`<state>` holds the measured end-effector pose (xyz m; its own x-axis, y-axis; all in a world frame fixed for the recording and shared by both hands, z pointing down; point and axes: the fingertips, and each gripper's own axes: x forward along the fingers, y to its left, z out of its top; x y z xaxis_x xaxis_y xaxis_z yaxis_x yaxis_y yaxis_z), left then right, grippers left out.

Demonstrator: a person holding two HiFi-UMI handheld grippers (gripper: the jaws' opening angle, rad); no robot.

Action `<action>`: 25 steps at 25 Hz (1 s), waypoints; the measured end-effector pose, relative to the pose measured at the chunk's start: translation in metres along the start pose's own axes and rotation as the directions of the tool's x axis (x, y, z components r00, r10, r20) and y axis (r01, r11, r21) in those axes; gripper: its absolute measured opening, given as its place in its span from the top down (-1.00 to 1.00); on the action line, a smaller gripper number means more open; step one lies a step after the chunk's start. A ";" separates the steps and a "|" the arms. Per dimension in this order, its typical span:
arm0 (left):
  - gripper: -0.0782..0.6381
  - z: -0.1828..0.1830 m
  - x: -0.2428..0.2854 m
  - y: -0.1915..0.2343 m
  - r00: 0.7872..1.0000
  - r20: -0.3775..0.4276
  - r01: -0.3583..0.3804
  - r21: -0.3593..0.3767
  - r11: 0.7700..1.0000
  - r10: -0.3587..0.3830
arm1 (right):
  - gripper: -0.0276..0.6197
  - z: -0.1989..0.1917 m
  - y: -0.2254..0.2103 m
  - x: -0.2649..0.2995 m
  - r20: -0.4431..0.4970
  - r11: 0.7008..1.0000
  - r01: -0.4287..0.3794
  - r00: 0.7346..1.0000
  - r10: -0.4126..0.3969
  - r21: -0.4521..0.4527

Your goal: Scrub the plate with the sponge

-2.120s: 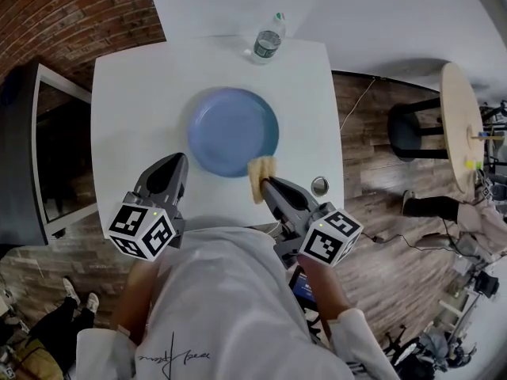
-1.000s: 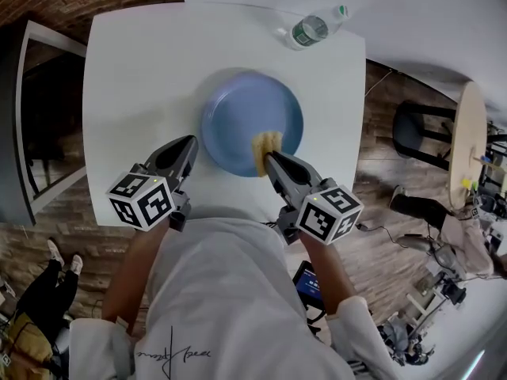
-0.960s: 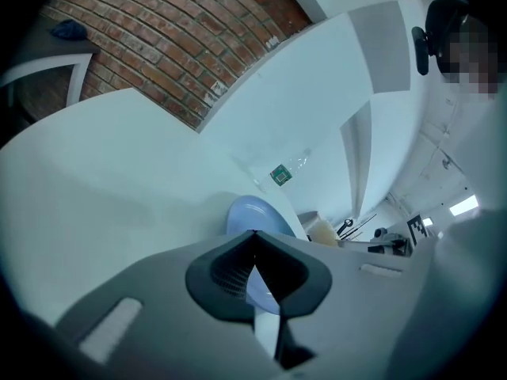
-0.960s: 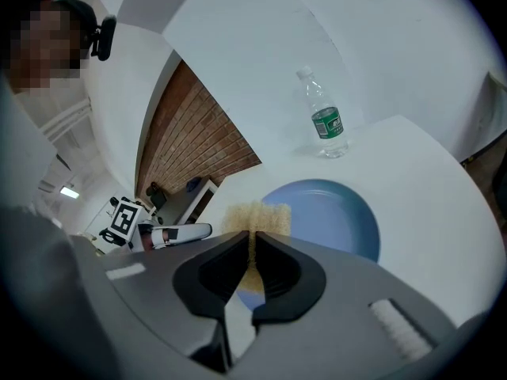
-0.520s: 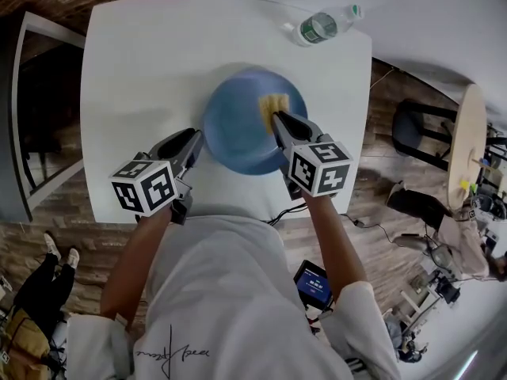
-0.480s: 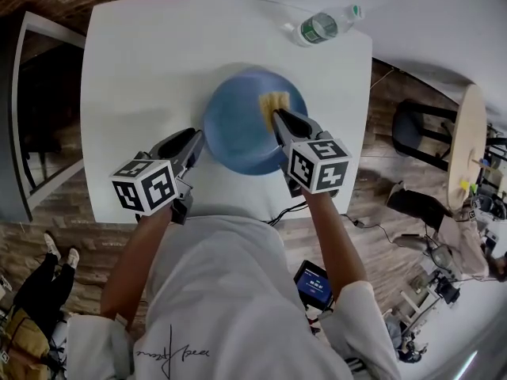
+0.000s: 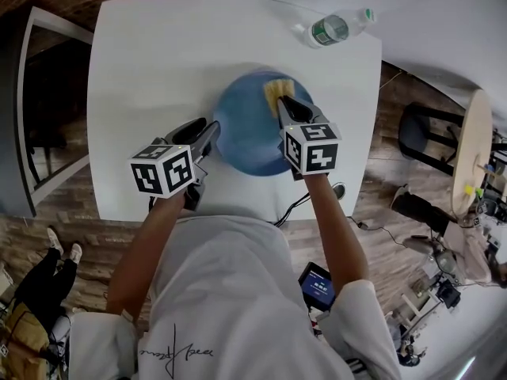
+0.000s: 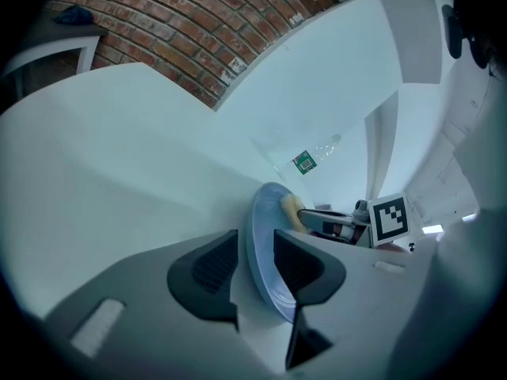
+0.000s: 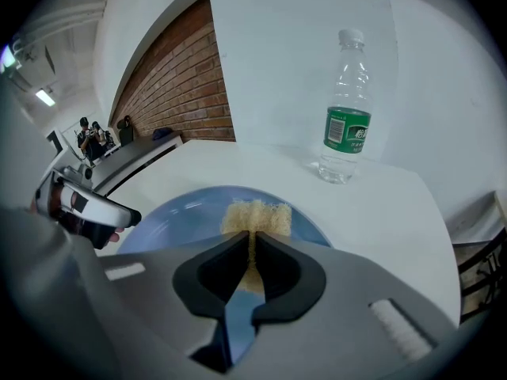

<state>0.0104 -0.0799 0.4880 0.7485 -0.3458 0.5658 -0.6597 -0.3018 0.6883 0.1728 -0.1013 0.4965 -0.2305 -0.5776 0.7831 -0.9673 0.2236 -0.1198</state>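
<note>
Pinching the yellow porous sponge (image 7: 275,90), the right gripper (image 7: 280,101) holds it on the round blue plate (image 7: 245,133). The left gripper (image 7: 212,128) has jaws just opening, spread astride its rim. A clear plastic bottle (image 7: 333,28) stands upper right.

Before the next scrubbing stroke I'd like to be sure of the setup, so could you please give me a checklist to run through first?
1. Grip of the right gripper on the sponge: ok, its jaws are shut on it.
2. Place of the sponge over the plate: ok, at the far side.
3. Hold of the left gripper on the plate: not ok. Its jaws have just been opening, and the rim stands between them unpressed.
4. Whole plate on the table: ok.
5. The bottle upright and apart from the plate: ok.
6. Pressure of the sponge on the plate: cannot tell.
</note>
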 end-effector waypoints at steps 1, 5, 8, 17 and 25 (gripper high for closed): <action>0.35 0.000 0.002 0.001 1.000 -0.004 0.000 -0.002 1.000 0.000 | 0.82 0.000 0.000 0.003 -0.002 1.000 0.004 1.000 -0.004 -0.009; 0.35 -0.004 0.012 0.003 0.999 -0.034 -0.009 0.003 1.000 0.009 | 0.82 0.000 -0.001 0.012 -0.010 1.000 0.009 1.000 -0.009 -0.027; 0.36 -0.007 0.017 0.002 0.999 -0.048 -0.007 -0.011 1.000 0.006 | 0.82 0.001 0.001 0.014 -0.008 1.000 0.005 1.000 -0.005 -0.031; 0.56 -0.015 0.024 0.004 0.996 -0.078 -0.047 -0.008 0.999 0.046 | 0.82 0.003 0.009 0.019 -0.002 0.997 0.026 1.000 -0.026 -0.075; 0.63 -0.017 0.027 0.006 0.991 -0.081 -0.106 0.003 0.994 0.106 | 0.82 0.008 0.022 0.022 0.010 0.975 0.077 0.997 -0.076 -0.210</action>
<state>0.0280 -0.0758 0.5158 0.6773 -0.3032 0.6704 -0.7357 -0.2661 0.6229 0.1462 -0.1152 0.5062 -0.1572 -0.6009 0.7837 -0.9381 0.3389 0.0717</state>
